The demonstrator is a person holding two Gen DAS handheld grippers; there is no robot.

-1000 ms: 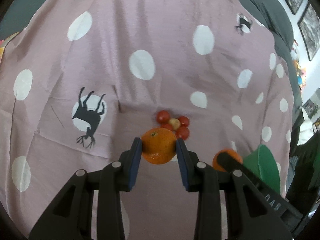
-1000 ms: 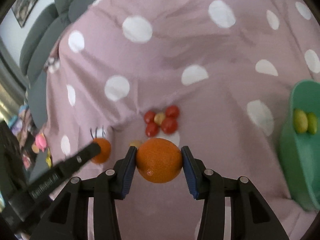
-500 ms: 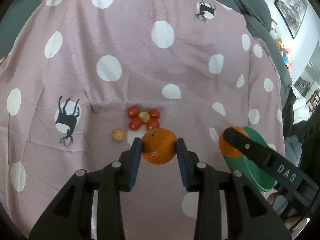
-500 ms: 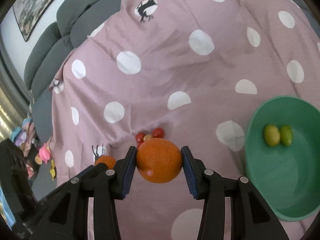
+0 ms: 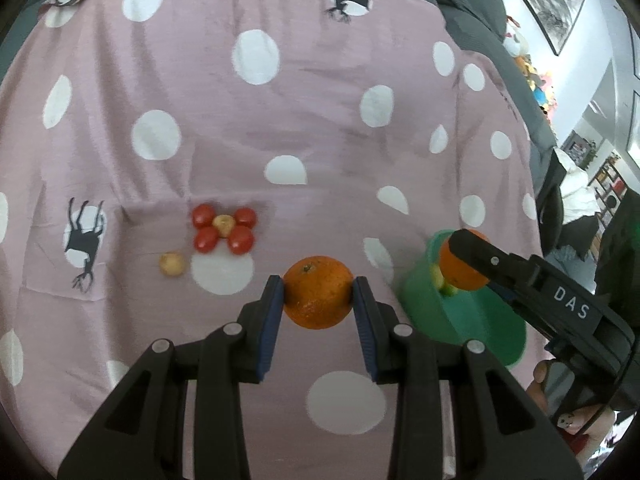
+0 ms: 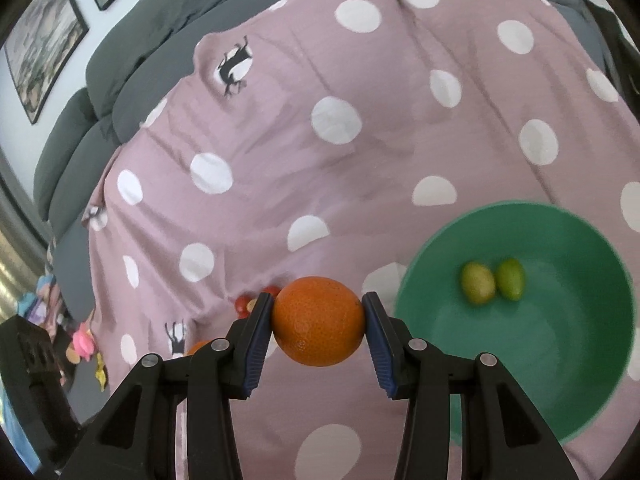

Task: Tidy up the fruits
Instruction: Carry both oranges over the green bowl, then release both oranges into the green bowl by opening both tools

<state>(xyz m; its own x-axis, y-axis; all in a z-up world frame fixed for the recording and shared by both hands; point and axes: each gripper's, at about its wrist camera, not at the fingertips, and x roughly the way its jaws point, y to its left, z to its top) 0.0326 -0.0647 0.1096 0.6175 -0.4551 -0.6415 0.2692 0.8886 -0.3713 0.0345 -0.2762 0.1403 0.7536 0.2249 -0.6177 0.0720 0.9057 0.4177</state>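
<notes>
My left gripper [image 5: 318,294] is shut on an orange [image 5: 318,291] and holds it above the pink dotted cloth. My right gripper [image 6: 318,320] is shut on a second orange [image 6: 319,320], just left of a green bowl [image 6: 568,380] that holds two small green fruits [image 6: 492,284]. In the left wrist view the right gripper's orange [image 5: 460,268] hangs over the bowl's rim [image 5: 416,292]. Several red cherry tomatoes around a small yellow fruit [image 5: 223,229] lie on the cloth to the left. Another small yellow fruit [image 5: 172,264] lies beside them.
The pink cloth [image 5: 280,120] with white dots and deer prints covers the surface. A grey sofa [image 6: 140,40] runs behind it. Framed pictures [image 6: 36,40] hang on the wall. Toys [image 6: 84,340] lie at the cloth's far left edge.
Both grippers have risen and moved right with their oranges. The right gripper's orange is now by the bowl's rim. The tomato cluster has fallen behind to the left.
</notes>
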